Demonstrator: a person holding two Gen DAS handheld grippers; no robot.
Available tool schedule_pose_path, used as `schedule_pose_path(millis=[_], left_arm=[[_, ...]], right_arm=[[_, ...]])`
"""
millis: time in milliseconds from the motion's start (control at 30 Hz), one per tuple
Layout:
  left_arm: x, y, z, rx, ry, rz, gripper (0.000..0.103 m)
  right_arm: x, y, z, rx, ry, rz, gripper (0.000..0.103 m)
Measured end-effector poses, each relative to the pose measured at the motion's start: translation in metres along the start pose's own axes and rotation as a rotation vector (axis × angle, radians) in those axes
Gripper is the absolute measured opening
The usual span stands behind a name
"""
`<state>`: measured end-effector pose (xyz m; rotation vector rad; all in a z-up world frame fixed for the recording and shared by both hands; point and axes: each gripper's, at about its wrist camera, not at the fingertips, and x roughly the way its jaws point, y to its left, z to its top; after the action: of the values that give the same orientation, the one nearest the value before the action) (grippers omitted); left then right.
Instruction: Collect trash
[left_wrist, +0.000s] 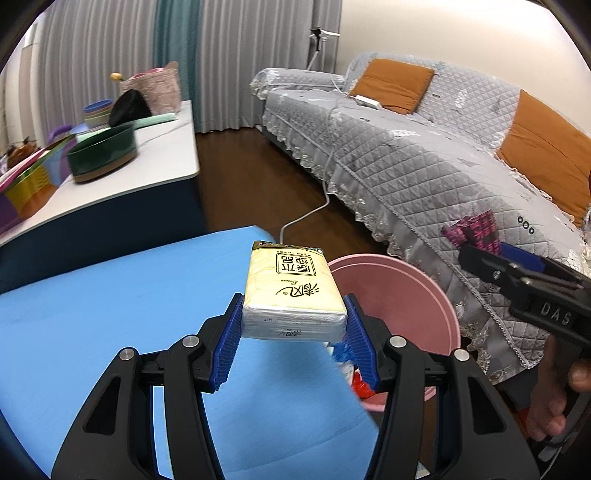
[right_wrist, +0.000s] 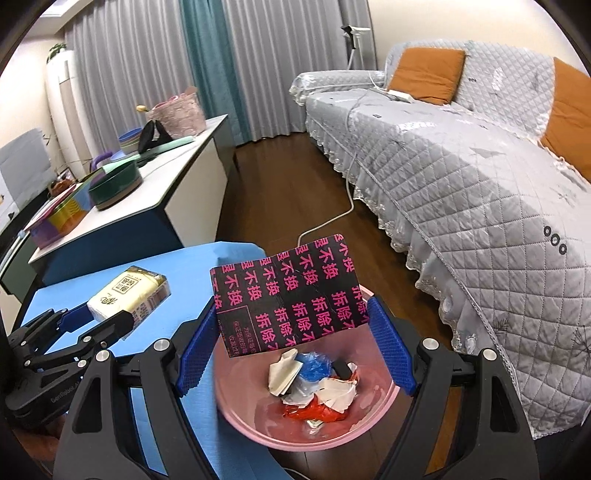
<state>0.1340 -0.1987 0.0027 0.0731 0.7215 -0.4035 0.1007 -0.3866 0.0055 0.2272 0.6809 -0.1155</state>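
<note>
Your bin (right_wrist: 373, 421) sits btwn tabletop (right_wrist: 177, 280) on left & sofa (right_wrist: 480, 192) on right; trash scraps (right_wrist: 317, 384) lie in it.

Left wrist view: bin (left_wrist: 406, 291) mostly hidden behind tissue pack (left_wrist: 291, 291) and right finger; its trash shows only as red/blue scraps. Black-pink wrapper (left_wrist: 472, 230) half covered by right gripper (left_wrist: 517, 266), cut by frame edge. Right wrist view: wrapper (right_wrist: 291, 295) blocks bin's (right_wrist: 376, 402) far rim; small print unreadable. Side table (left_wrist: 110, 173) items blurred.
</note>
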Motion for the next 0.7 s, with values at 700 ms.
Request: schedule_pose_path(millis=[700], left_arm=[[0.026,-0.029,0.017,0.029,0.027,-0.054,0.062]], right_arm=[[0.013,-0.027,0.003,0.066,0.014,-0.049,0.091]])
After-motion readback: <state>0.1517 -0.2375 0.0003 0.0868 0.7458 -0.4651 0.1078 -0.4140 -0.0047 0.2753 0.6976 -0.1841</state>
